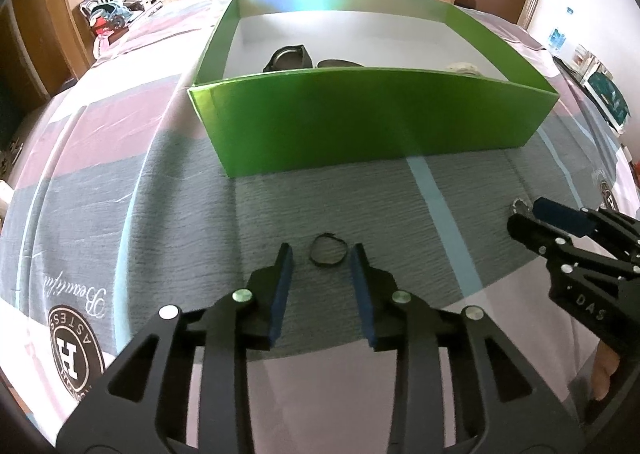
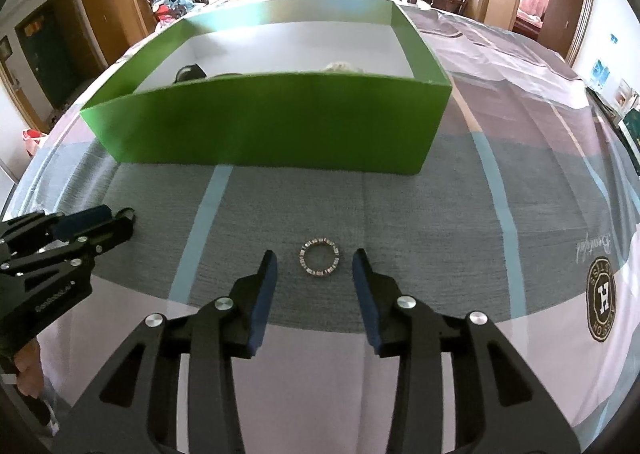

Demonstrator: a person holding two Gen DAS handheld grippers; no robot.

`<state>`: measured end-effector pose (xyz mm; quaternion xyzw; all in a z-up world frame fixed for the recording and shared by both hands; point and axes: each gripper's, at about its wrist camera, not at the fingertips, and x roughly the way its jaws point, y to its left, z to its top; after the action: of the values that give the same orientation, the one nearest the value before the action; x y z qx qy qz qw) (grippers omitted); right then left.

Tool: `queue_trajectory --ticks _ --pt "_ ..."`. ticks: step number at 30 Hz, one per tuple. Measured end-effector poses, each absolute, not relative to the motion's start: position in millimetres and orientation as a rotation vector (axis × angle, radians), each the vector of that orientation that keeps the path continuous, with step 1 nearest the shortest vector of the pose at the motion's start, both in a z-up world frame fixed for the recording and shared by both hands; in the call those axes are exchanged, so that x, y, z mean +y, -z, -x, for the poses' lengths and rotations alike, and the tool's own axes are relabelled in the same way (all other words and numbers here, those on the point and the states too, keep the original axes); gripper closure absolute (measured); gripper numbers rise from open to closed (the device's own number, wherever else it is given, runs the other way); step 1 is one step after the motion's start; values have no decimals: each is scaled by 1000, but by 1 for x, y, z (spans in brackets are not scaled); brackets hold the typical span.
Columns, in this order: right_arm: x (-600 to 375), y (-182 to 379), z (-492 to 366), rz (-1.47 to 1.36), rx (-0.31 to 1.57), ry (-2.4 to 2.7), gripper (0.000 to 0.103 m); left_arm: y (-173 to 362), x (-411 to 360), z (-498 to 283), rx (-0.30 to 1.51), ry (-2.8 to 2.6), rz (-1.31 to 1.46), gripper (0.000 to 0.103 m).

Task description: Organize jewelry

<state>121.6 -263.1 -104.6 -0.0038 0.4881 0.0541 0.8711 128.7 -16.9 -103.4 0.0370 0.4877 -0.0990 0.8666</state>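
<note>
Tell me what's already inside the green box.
Inside the green cardboard box, a dark watch-like piece, a second dark item beside it, and a pale beaded piece show above the front wall. That wall hides their lower parts and the near floor.

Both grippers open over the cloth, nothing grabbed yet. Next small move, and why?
Probably close both grippers. The left gripper is open with the thin dark ring lying flat on the cloth between its fingertips; the right gripper is open around the stone-set ring likewise. The green box stands just beyond, open-topped, already holding other items.
</note>
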Motion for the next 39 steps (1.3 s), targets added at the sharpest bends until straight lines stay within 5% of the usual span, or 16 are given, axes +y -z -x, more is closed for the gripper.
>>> queue_trajectory --ticks 29,39 --pt "-259 106 -114 42 988 -104 65 104 -24 -123 1005 195 -111 75" --pt "-253 105 -112 52 979 -136 81 103 -26 -121 1000 206 -122 86"
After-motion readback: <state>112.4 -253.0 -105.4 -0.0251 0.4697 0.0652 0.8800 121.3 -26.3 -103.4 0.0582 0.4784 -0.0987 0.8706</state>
